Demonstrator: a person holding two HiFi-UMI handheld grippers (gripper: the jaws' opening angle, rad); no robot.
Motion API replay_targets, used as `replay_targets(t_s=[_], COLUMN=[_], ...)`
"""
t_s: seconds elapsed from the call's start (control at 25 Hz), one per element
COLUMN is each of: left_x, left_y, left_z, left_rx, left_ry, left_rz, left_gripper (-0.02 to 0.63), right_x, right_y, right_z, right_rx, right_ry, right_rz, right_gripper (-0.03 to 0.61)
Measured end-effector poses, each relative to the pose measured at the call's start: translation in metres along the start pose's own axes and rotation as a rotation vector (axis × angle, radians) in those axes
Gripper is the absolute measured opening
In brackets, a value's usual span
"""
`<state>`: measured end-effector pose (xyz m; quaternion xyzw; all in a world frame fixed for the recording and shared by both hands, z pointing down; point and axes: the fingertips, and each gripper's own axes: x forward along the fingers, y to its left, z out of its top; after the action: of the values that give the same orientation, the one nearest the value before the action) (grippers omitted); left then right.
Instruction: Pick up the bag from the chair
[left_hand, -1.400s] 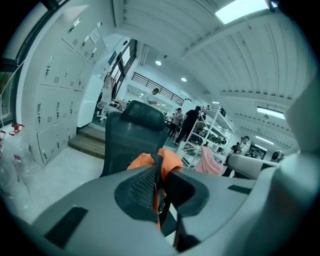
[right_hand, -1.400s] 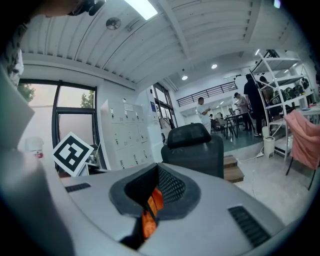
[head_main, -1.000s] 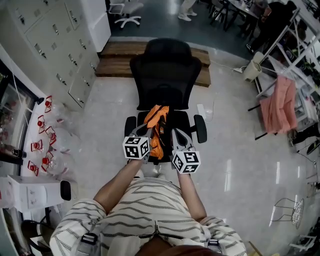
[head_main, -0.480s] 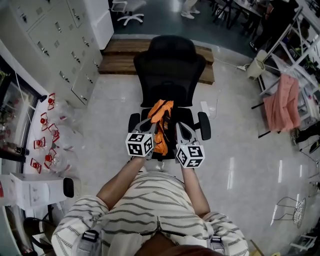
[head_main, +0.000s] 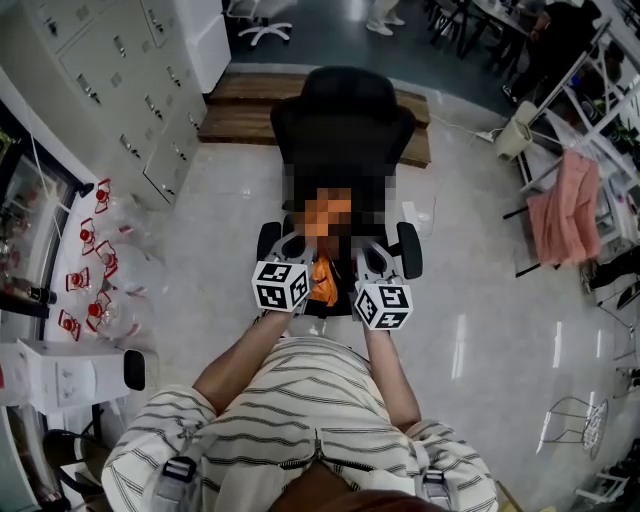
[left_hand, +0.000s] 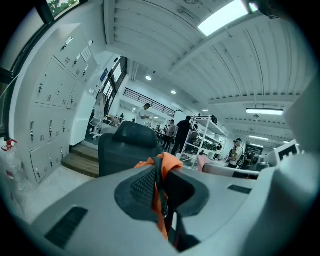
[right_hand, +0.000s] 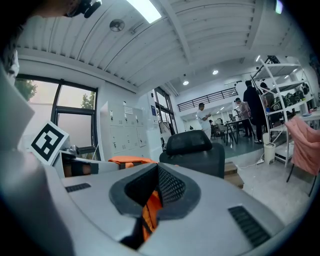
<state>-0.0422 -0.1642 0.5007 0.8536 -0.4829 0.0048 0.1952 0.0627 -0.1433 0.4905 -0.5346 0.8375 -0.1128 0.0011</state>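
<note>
An orange bag with black straps (head_main: 322, 280) hangs over the front of the black office chair's (head_main: 345, 130) seat, between my two grippers. Its upper part is blurred out in the head view. My left gripper (head_main: 293, 247) is shut on a black-and-orange strap of the bag (left_hand: 170, 161), which is pinched between the jaws (left_hand: 159, 192). My right gripper (head_main: 372, 260) is shut on orange bag fabric (right_hand: 150, 212) in the same way. Both grippers point nearly level toward the chair's backrest (right_hand: 192, 147).
Grey lockers (head_main: 110, 90) line the left side, and a low wooden platform (head_main: 240, 110) lies behind the chair. A pink cloth (head_main: 565, 205) hangs on a rack at the right. Red-marked clear items (head_main: 95, 270) sit at the left. Several people stand far back (left_hand: 182, 132).
My left gripper has risen a little with the bag's strap in it. The right gripper has kept its place and its grip.
</note>
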Motion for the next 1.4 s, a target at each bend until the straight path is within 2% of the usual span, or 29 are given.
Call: replay_targets(t_s=[0.48,1.4], left_x=[-0.004,-0.005], left_y=[-0.005,-0.002], left_z=[0.016,0.014], left_rx=[0.020,0.033], left_ry=[-0.057,-0.061], left_rz=[-0.017,-0.003], left_gripper=[0.042,0.043], right_x=[0.005,0.002], right_y=[0.003,-0.005], right_z=[0.006,0.011], right_rx=[-0.006,-0.030], right_ry=[-0.021,-0.044], right_rz=[0.003,-0.018], right_gripper=[0.018,0.018])
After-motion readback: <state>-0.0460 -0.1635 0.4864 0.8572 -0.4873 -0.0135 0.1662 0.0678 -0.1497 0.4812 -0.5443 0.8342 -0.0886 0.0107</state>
